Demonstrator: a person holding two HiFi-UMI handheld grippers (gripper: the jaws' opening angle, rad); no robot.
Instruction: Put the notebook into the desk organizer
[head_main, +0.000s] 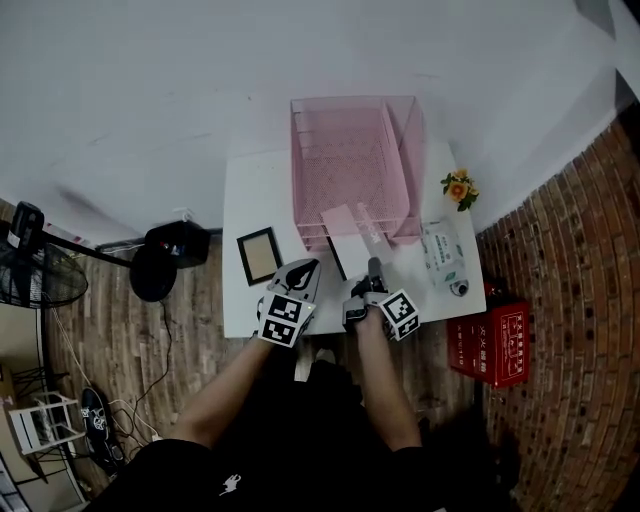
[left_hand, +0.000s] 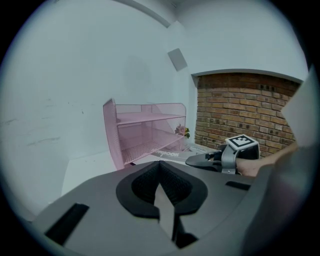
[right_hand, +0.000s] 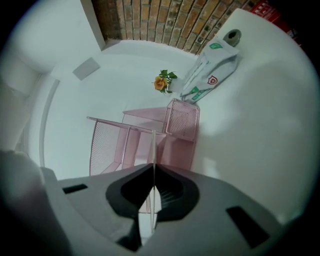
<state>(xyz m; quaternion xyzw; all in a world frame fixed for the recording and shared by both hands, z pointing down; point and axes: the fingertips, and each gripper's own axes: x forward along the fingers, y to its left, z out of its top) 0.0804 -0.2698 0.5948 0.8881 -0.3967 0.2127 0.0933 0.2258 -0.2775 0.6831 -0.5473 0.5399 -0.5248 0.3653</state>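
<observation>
Two tongs hover over the table's (head_main: 250, 195) near edge. My left gripper (head_main: 308, 268) is closed on nothing, forearm reaching forward. The notebook (head_main: 345, 240), thin with a pale pink cover, points lengthwise away from me at the desk organizer (head_main: 355, 165). My right gripper (head_main: 373, 268), nearly level, clamps its near edge.
</observation>
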